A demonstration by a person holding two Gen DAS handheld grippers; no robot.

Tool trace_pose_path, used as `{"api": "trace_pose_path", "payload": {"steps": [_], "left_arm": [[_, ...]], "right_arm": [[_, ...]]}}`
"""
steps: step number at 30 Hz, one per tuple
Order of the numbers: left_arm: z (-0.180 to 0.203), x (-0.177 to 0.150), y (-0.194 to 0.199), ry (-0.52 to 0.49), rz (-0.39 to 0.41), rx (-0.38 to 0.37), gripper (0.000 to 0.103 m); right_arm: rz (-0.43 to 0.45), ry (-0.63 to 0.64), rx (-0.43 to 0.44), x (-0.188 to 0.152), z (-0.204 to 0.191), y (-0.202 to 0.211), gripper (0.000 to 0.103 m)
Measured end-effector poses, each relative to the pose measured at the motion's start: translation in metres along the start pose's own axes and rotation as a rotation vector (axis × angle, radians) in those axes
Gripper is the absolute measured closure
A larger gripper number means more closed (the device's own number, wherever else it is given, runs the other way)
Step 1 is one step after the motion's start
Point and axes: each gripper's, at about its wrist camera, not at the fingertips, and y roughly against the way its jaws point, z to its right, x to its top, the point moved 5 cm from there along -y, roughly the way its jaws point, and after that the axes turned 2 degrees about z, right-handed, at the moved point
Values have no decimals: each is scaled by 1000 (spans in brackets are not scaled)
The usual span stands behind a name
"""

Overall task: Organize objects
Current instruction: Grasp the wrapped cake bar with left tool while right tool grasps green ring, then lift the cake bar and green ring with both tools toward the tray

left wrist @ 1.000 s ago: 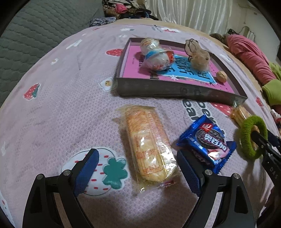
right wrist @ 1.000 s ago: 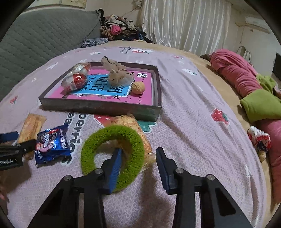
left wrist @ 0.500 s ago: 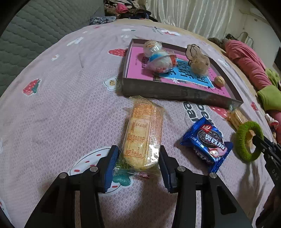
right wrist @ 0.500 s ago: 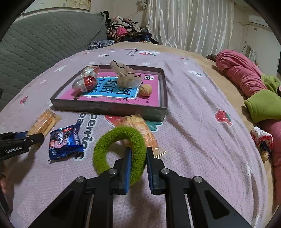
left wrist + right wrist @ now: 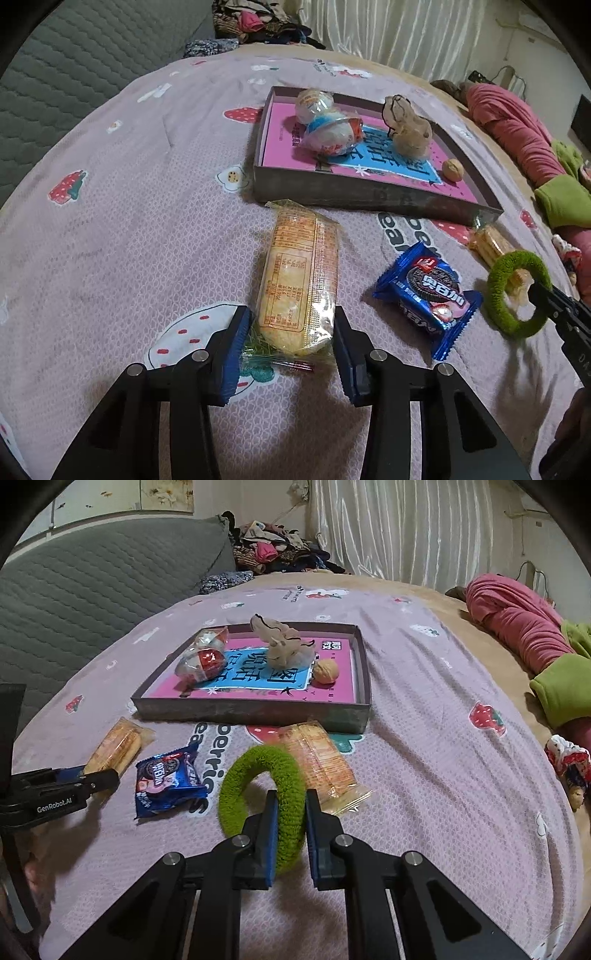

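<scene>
L gripper (image 5: pixel 290 341) clamps the crinkly clear-wrapped cracker pack (image 5: pixel 299 280) lying on the bedspread (image 5: pixel 129 221) before the rectangular tray (image 5: pixel 369 194). R gripper (image 5: pixel 288 825) pinches the fuzzy green ring (image 5: pixel 258 771); only R view shows the 2nd cracker pack (image 5: pixel 317 764) fully.

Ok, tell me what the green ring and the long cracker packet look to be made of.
Green ring: fuzzy fabric, probably terry or chenille; matte, nubby pile, bending between the right gripper fingers. Long cracker packet: thin clear plastic film, glossy and crinkled, printed label, crackers visible through it.
</scene>
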Motion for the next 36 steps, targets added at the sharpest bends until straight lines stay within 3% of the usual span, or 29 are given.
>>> {"api": "trace_pose_path", "payload": {"steps": [15,36], "left_arm": [[6,0,34,-32,51,0,59],[29,-9,111,-97,165,-6,59]], "right_arm": [[51,26,27,7,-16,31,89],[164,93,53,16,-49,96,89]]}}
